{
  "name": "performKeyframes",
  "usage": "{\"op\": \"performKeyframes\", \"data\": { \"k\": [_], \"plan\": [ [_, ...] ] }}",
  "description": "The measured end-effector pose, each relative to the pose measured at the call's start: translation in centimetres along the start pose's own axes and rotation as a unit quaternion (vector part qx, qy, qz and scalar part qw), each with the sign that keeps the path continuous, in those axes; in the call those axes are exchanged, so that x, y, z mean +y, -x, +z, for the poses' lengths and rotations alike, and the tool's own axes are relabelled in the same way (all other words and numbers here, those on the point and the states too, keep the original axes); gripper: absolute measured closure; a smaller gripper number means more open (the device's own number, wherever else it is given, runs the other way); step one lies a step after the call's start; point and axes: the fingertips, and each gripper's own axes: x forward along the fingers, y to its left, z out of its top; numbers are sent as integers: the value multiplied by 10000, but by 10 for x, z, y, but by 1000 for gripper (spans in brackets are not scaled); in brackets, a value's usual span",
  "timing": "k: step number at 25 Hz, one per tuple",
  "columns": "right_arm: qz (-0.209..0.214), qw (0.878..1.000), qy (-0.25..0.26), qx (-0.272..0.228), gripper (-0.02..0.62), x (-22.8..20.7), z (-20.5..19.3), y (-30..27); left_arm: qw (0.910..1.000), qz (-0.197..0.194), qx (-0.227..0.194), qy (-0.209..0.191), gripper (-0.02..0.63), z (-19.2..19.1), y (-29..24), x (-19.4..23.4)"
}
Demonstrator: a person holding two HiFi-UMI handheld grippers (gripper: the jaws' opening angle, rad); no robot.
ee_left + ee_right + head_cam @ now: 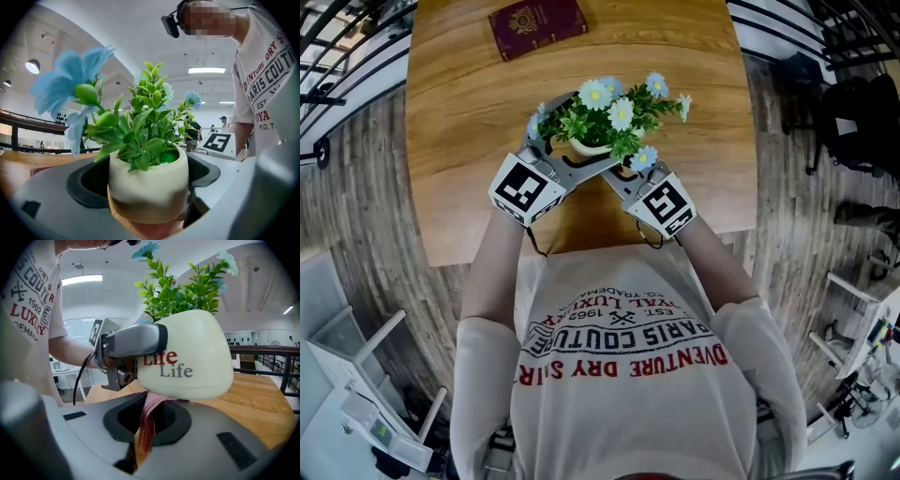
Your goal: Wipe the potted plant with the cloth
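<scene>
A cream pot [589, 147] of green leaves with blue and white flowers [609, 112] is lifted over the wooden table [459, 112]. My left gripper [579, 152] is shut on the pot [147, 185], its jaws pressing both sides. In the right gripper view the pot [187, 362] reads "Life" and tilts, with a left gripper finger [136, 341] across its side. My right gripper [149, 427] is shut on a pink striped cloth [146, 420], whose upper end touches the pot's underside. From the head view my right gripper [623, 174] sits just below the pot.
A dark red book [536, 25] lies at the table's far edge. The table's near edge [581, 251] runs just under both grippers, with wood-plank floor beyond. Black railings [337, 37] stand at far left and a dark chair [858, 117] at right.
</scene>
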Motion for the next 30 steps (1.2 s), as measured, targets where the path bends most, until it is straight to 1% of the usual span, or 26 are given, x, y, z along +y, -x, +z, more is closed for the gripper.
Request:
{"op": "performKeyframes", "data": {
  "k": [3,6,12,19,22,26,28,30],
  "plan": [
    [8,9999,-94,-110,558,-1,-2,5,10000,46,-34,37,109,-1,3,1],
    [16,9998,-159,-111,558,-2,-3,11,10000,82,-43,35,109,-3,5,3],
    [-228,9994,-267,-41,558,-22,-13,28,10000,13,-27,27,109,-8,2,2],
    [-768,9965,-322,108,558,-54,-23,50,10000,9,-12,-33,109,-18,-1,-4],
    [-926,9952,-268,146,558,-65,-25,57,9999,49,-31,-98,109,-20,-3,-4],
    [-1146,9928,-309,143,558,-80,-27,64,10000,-15,9,-42,109,-24,-4,-6],
    [-1321,9906,-333,146,558,-89,-27,67,10000,-39,52,-72,109,-25,-5,-7],
    [-1590,9866,-350,134,558,-101,-27,72,9999,-83,108,-100,109,-29,-7,-8]
  ]
}}
